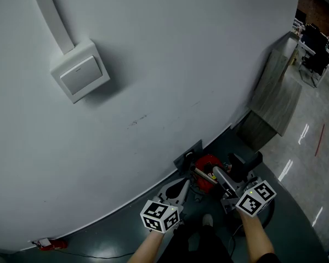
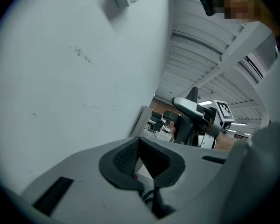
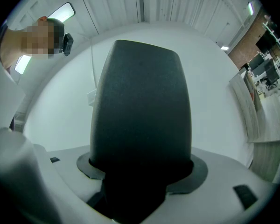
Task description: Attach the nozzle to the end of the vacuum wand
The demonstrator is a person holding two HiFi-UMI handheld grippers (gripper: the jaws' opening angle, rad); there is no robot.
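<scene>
The left gripper was pressed together on nothing; the right gripper pinched a dark part, probably the nozzle. Beyond them at twelve o'clock sat the red vacuum, near the white wall

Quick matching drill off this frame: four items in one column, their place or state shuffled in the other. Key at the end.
1 left tongs
2 right tongs
3 switch box
4 red vacuum body

A high on the wall
B shut, nothing held
C low, at the foot of the wall
D shut on a dark part

Pairs: 1-B, 2-D, 3-A, 4-C
</scene>
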